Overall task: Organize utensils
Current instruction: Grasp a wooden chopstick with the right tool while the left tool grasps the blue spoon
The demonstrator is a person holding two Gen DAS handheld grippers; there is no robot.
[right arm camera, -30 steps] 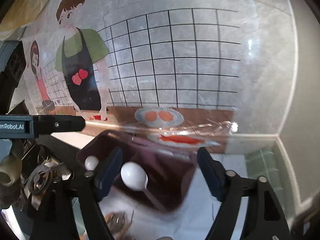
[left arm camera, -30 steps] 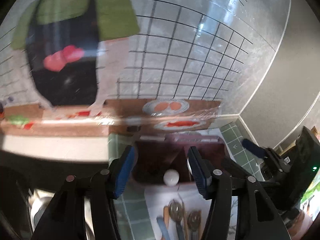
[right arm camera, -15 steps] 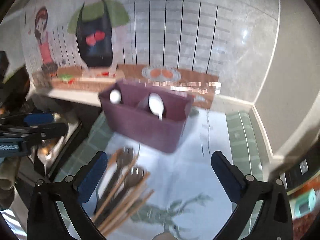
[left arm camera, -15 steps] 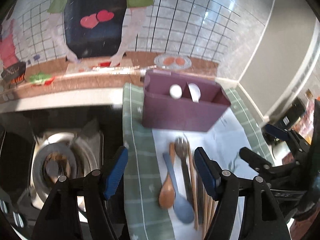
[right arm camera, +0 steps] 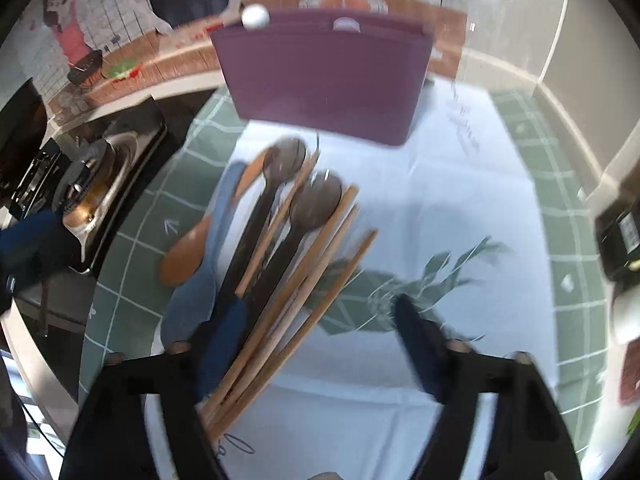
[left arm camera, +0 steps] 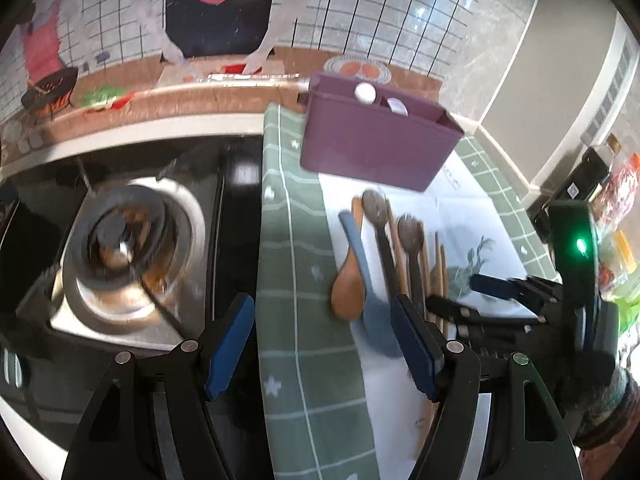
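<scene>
A purple utensil holder (left arm camera: 376, 140) (right arm camera: 328, 76) stands at the back of a green-and-white cloth, with two white utensil ends (left arm camera: 365, 92) (right arm camera: 255, 16) showing above its rim. In front of it lie a wooden spoon (left arm camera: 348, 280) (right arm camera: 188, 252), a blue spoon (left arm camera: 368, 280) (right arm camera: 196, 280), two dark-handled metal spoons (right arm camera: 280, 184) and several wooden chopsticks (right arm camera: 304, 296). My left gripper (left arm camera: 320, 344) is open and empty, above the cloth's left part. My right gripper (right arm camera: 320, 340) is open and empty, just above the chopsticks' near ends.
A gas stove burner (left arm camera: 120, 248) sits left of the cloth (left arm camera: 296, 240). The tiled wall with a cartoon sticker (left arm camera: 216, 8) runs behind. Bottles and packets (left arm camera: 616, 200) stand at the far right. The right gripper shows in the left wrist view (left arm camera: 500, 292).
Both grippers have pulled back from the purple holder and tilted down. The loose utensils on the cloth have come into full view below them. The right gripper dropped closer to the chopsticks.
</scene>
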